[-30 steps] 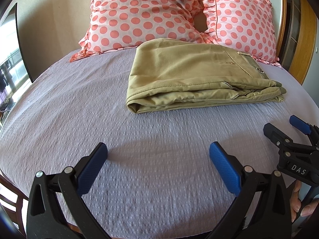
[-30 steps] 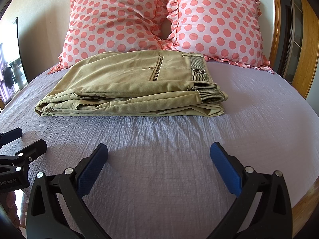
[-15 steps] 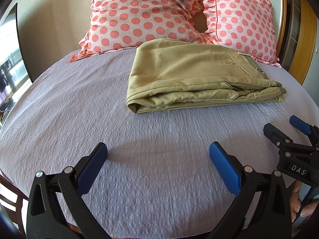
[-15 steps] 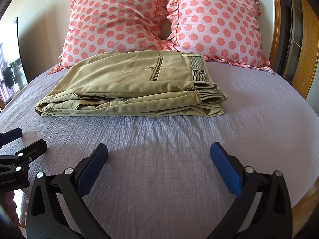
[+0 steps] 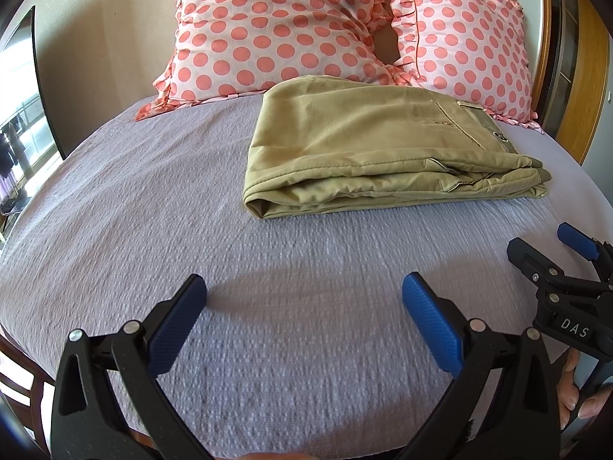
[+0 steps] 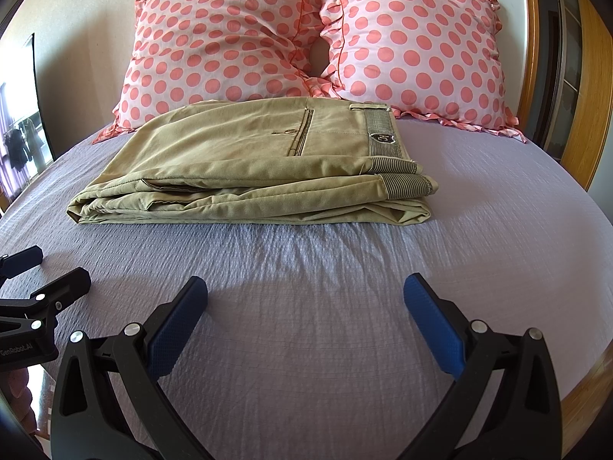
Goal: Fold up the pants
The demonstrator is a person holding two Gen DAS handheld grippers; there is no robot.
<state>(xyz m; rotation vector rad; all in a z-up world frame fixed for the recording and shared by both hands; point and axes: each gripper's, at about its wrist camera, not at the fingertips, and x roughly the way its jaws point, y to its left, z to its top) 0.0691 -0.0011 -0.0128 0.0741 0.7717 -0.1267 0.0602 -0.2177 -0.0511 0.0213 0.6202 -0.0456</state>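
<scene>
Khaki pants [image 5: 375, 153] lie folded in a flat rectangular stack on the lilac bed cover, waistband to the right; they also show in the right wrist view [image 6: 253, 168]. My left gripper [image 5: 304, 291] is open and empty, hovering over the bed well short of the pants. My right gripper [image 6: 306, 293] is open and empty, also near the front of the bed. The right gripper shows at the right edge of the left wrist view [image 5: 551, 257], and the left gripper at the left edge of the right wrist view [image 6: 46, 272].
Two pink polka-dot pillows [image 6: 230, 42] [image 6: 417, 46] lean against the wall behind the pants. A wooden frame [image 6: 574, 115] stands at the right. The bed cover [image 6: 306, 268] spreads between grippers and pants. A window [image 5: 19, 115] is at the left.
</scene>
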